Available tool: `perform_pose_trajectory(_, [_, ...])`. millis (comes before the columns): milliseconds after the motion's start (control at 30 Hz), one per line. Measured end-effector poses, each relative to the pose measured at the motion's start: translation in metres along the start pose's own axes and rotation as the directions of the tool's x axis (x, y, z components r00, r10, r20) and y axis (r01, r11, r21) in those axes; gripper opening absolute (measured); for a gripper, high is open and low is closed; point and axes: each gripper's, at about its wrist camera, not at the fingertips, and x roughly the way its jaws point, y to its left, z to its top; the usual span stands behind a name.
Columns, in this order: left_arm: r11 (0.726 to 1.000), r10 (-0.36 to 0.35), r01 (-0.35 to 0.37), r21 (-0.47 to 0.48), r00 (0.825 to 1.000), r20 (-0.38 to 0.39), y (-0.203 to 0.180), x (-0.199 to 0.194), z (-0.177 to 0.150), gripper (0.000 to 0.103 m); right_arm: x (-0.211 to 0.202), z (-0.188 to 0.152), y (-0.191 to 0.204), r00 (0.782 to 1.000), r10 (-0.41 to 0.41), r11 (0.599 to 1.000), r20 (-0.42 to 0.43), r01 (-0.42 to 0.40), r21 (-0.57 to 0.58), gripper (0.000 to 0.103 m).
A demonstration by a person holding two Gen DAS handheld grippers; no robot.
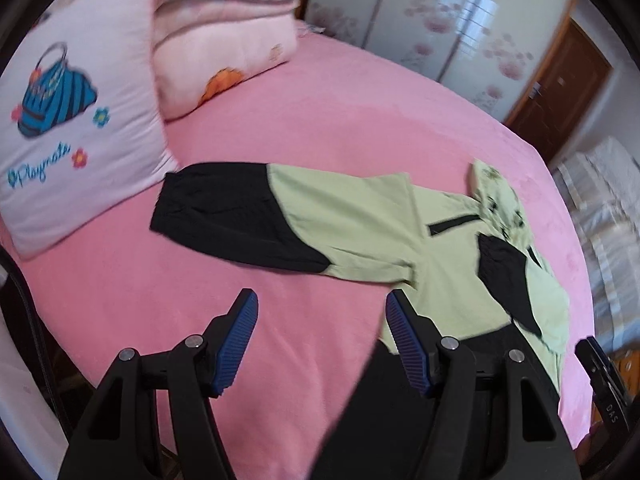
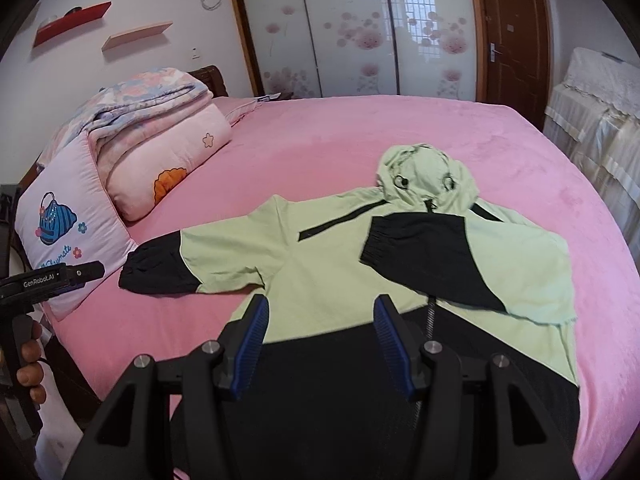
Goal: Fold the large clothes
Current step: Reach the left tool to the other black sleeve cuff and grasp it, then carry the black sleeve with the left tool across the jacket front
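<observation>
Risk: both grippers, left gripper point(image 1: 320, 340) and right gripper point(image 2: 318, 344), hover with fingers released and empty, so a careless grab at the outstretched sleeve point(image 2: 160, 268) could drag the jacket point(image 2: 320, 264) askew and undo the folded sleeve point(image 2: 420, 256).

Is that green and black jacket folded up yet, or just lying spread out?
Partly folded. One sleeve lies across the jacket chest; the other sleeve is still stretched out on the pink bed.

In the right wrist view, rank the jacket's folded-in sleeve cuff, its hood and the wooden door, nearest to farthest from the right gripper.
From the right gripper:
1. Sleeve cuff, just ahead, on the jacket's chest.
2. Hood, beyond it, at the jacket's top.
3. Wooden door, past the bed, upper right.
</observation>
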Motion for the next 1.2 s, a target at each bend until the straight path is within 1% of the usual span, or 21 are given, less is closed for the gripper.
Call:
perform_pose_trajectory(100, [0.994, -0.014, 0.008, -0.107, 0.998, -0.058, 0.041, 0.039, 0.012, 0.065, 0.027, 0.009, 0.009, 1.000, 0.000, 1.000, -0.014, 0.000, -0.003, 0.055])
perform_pose_trajectory(133, [0.989, -0.032, 0.019, -0.150, 0.996, -0.082, 0.053, 0.053, 0.014, 0.065, 0.036, 0.011, 0.011, 1.000, 0.001, 1.000, -0.021, -0.001, -0.003, 0.055])
perform_pose_trajectory(167, [0.985, -0.050, 0.034, -0.170, 0.995, -0.091, 0.058, 0.062, 0.015, 0.065, 0.045, 0.012, 0.013, 1.000, 0.002, 1.000, -0.026, -0.003, -0.004, 0.055])
perform_pose_trajectory(233, [0.972, -0.085, 0.052, -0.229, 0.987, -0.136, 0.075, 0.093, 0.017, 0.065, 0.067, 0.014, 0.019, 0.999, -0.001, 1.000, -0.045, 0.001, -0.006, 0.055])
perform_pose_trajectory(300, [0.962, -0.115, 0.072, -0.265, 0.982, -0.150, 0.083, 0.115, 0.018, 0.065, 0.087, 0.014, 0.023, 0.998, -0.002, 1.000, -0.059, 0.001, -0.007, 0.055])
perform_pose_trajectory(433, [0.937, -0.137, 0.077, -0.342, 0.979, -0.153, 0.100, 0.156, 0.024, 0.065, 0.121, 0.010, 0.026, 0.995, -0.010, 1.000, -0.099, 0.010, 0.001, 0.055])
perform_pose_trajectory(600, [0.904, -0.142, 0.065, -0.422, 0.978, -0.153, 0.113, 0.197, 0.026, 0.065, 0.151, -0.004, 0.022, 0.989, -0.011, 1.000, -0.146, 0.015, 0.023, 0.055])
perform_pose_trajectory(667, [0.900, -0.135, 0.051, -0.433, 0.977, -0.167, 0.115, 0.213, 0.024, 0.065, 0.160, -0.008, 0.018, 0.987, -0.033, 0.999, -0.159, 0.036, 0.017, 0.055])
perform_pose_trajectory(767, [0.910, -0.110, 0.038, -0.413, 0.982, -0.151, 0.110, 0.223, 0.022, 0.064, 0.174, -0.012, 0.009, 0.981, -0.060, 0.997, -0.184, 0.067, 0.032, 0.055])
perform_pose_trajectory(800, [0.914, -0.094, 0.030, -0.404, 0.986, -0.140, 0.107, 0.223, 0.022, 0.054, 0.178, -0.013, 0.004, 0.979, -0.059, 0.996, -0.194, 0.070, 0.048, 0.055])
perform_pose_trajectory(833, [0.921, -0.074, 0.017, -0.389, 0.988, -0.133, 0.105, 0.223, 0.023, 0.034, 0.180, -0.014, 0.000, 0.978, -0.055, 0.996, -0.202, 0.069, 0.063, 0.055])
perform_pose_trajectory(867, [0.933, -0.043, -0.004, -0.360, 0.991, -0.124, 0.101, 0.224, 0.024, 0.023, 0.180, -0.015, -0.003, 0.977, -0.053, 0.995, -0.207, 0.070, 0.073, 0.055])
perform_pose_trajectory(900, [0.939, -0.031, -0.012, -0.344, 0.992, -0.120, 0.099, 0.225, 0.025, 0.008, 0.181, -0.017, -0.006, 0.976, -0.053, 0.994, -0.212, 0.071, 0.080, 0.055])
perform_pose_trajectory(933, [0.944, -0.014, -0.024, -0.328, 0.993, -0.115, 0.095, 0.223, 0.026, 0.007, 0.180, -0.019, -0.009, 0.975, -0.052, 0.994, -0.214, 0.071, 0.083, 0.055])
perform_pose_trajectory(967, [0.956, 0.042, -0.068, -0.286, 0.994, -0.097, 0.084, 0.218, 0.028, 0.007, 0.179, -0.020, -0.011, 0.975, -0.051, 0.994, -0.216, 0.071, 0.085, 0.055])
perform_pose_trajectory(1000, [0.964, 0.082, -0.100, -0.246, 0.993, -0.081, 0.073, 0.214, 0.031, 0.006, 0.178, -0.022, -0.014, 0.975, -0.048, 0.994, -0.217, 0.069, 0.087, 0.055])
perform_pose_trajectory(1033, [0.971, 0.124, -0.133, -0.198, 0.991, -0.056, 0.061, 0.208, 0.033, 0.005, 0.174, -0.025, -0.017, 0.975, -0.046, 0.993, -0.217, 0.067, 0.093, 0.055])
perform_pose_trajectory(1067, [0.977, 0.177, -0.176, -0.120, 0.984, -0.004, 0.037, 0.198, 0.037, 0.005, 0.171, -0.027, -0.021, 0.975, -0.045, 0.993, -0.217, 0.068, 0.100, 0.055])
perform_pose_trajectory(1133, [0.981, 0.190, -0.188, -0.039, 0.980, 0.065, 0.002, 0.183, 0.042, 0.004, 0.163, -0.033, -0.029, 0.976, -0.033, 0.991, -0.217, 0.060, 0.120, 0.055])
perform_pose_trajectory(1167, [0.985, 0.169, -0.173, 0.018, 0.979, 0.118, -0.029, 0.169, 0.044, 0.004, 0.156, -0.037, -0.036, 0.976, -0.030, 0.990, -0.215, 0.059, 0.131, 0.055])
perform_pose_trajectory(1200, [0.986, 0.148, -0.158, 0.058, 0.978, 0.148, -0.051, 0.160, 0.045, 0.004, 0.151, -0.041, -0.042, 0.976, -0.029, 0.989, -0.214, 0.060, 0.138, 0.055])
